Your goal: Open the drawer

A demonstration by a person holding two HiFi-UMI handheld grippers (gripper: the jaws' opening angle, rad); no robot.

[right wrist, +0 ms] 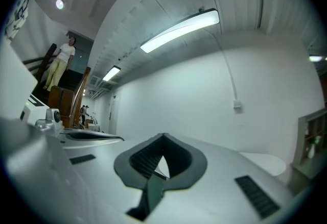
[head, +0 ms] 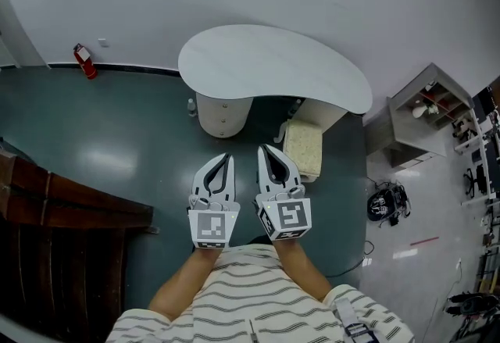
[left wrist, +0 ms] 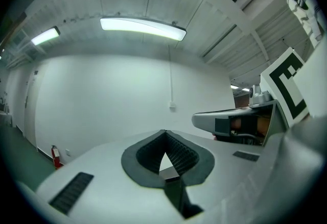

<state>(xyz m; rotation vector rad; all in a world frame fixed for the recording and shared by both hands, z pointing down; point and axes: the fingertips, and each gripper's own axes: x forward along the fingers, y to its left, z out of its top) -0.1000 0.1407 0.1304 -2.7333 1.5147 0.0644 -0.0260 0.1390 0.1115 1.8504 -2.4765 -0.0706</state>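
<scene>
A white kidney-shaped table (head: 273, 64) stands ahead against the wall. Under it is a rounded cream pedestal (head: 222, 116) with drawer fronts, whose handles I cannot make out. My left gripper (head: 227, 156) and right gripper (head: 264, 149) are side by side over the dark floor, short of the pedestal and touching nothing. Both are shut and empty. In the left gripper view the jaw tips meet at the left gripper (left wrist: 164, 132), which faces a bare wall. The right gripper (right wrist: 163, 136) shows the same, with the table's edge (right wrist: 265, 163) at the right.
A cream cushioned block (head: 305, 148) sits under the table's right side. A small bottle (head: 191, 106) stands left of the pedestal. A fire extinguisher (head: 84, 60) is by the wall, dark wooden furniture (head: 62, 216) at left, a shelf unit (head: 426, 111) and a black bag (head: 388, 202) at right.
</scene>
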